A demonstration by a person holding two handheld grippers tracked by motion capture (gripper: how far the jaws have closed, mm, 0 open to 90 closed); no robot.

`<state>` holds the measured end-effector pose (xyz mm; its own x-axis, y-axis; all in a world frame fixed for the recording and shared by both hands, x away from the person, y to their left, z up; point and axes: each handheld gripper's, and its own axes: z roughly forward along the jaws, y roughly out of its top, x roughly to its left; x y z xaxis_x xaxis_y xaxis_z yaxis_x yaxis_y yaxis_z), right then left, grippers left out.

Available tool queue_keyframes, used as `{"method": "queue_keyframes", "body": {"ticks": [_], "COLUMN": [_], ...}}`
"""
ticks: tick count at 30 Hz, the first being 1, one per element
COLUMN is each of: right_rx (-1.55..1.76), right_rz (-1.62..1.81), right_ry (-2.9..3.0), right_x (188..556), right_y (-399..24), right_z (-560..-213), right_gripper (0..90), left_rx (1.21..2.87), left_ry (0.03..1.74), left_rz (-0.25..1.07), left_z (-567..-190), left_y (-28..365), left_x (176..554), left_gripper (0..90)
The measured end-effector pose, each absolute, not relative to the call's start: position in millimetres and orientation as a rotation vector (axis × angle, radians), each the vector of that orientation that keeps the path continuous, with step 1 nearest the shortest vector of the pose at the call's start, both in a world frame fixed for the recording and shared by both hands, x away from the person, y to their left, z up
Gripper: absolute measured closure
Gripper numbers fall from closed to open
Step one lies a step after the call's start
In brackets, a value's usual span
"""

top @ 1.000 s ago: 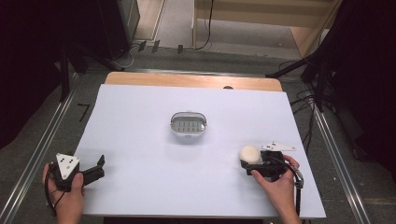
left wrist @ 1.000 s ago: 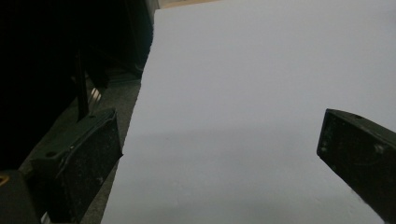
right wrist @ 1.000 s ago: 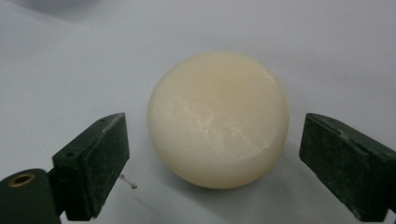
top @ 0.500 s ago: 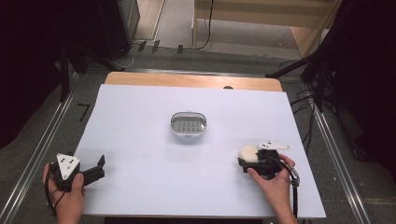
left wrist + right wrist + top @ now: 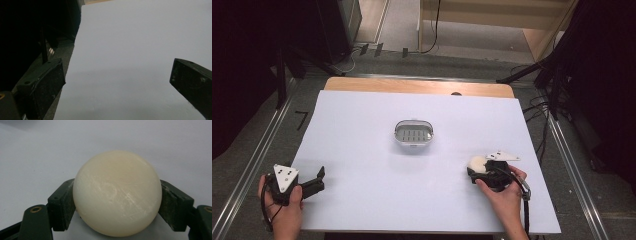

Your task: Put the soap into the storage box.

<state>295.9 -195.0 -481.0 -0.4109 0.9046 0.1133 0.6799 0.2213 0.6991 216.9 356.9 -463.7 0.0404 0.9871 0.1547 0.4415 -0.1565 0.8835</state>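
The soap (image 5: 117,193) is a round, cream-white cake with a smooth, waxy face streaked by faint pale scuffs. It sits between the two matte black jaws of the right gripper (image 5: 117,205), whose pads press against its left and right flanks; these jaws have just been closing, and they now clamp the soap. In the high view the soap (image 5: 477,163) lies on the table (image 5: 362,130) near its right front, just ahead of the right hand (image 5: 502,187), with the right gripper (image 5: 479,172) at it. The table has a flat, pale lilac-white top with a strip of bare wood along the far edge. Near its middle stands the dish (image 5: 413,134), an oblong with rounded corners, a light rim and a grey slotted floor, well apart from the soap.

The left gripper (image 5: 314,182) rests at the left front edge, its blocky, dull black jaws wide apart over bare table with nothing between them.

Against the earlier frames, the right gripper's jaws stand closer around the soap, while the left gripper and dish lie as before
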Motion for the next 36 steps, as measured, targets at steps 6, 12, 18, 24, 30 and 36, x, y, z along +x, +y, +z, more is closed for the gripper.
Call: {"method": "queue_keyframes", "body": {"ticks": [6, 12, 18, 24, 30, 36], "right_rx": [1.453, 1.449, 1.427, 1.412, 1.391, 1.388], "right_rz": [1.006, 1.011, 1.028, 1.056, 1.055, 1.064], "right_ry": [2.186, 2.187, 2.189, 2.188, 2.201, 2.205], "right_x": [295.6, 295.3, 295.8, 296.8, 299.6, 302.8], "right_y": [-195.5, -195.9, -194.9, -191.0, -184.7, -181.5], "right_z": [-482.1, -480.9, -475.3, -469.0, -465.0, -462.4], "right_gripper": [24.7, 24.9, 24.9, 24.9, 24.9, 24.9], "left_rx": [1.675, 1.674, 1.683, 1.675, 1.677, 1.679], "left_ry": [1.459, 1.458, 1.455, 1.456, 1.455, 1.456], "left_rz": [1.075, 1.074, 1.074, 1.073, 1.073, 1.072], "left_z": [-463.7, -463.7, -463.9, -463.7, -463.8, -463.8], "left_y": [356.8, 356.8, 356.2, 356.8, 356.6, 356.5], "left_x": [217.1, 217.0, 217.5, 216.9, 217.0, 217.2], "left_gripper": [0.4, 0.5, 0.5, 0.5, 0.5, 0.5]}}
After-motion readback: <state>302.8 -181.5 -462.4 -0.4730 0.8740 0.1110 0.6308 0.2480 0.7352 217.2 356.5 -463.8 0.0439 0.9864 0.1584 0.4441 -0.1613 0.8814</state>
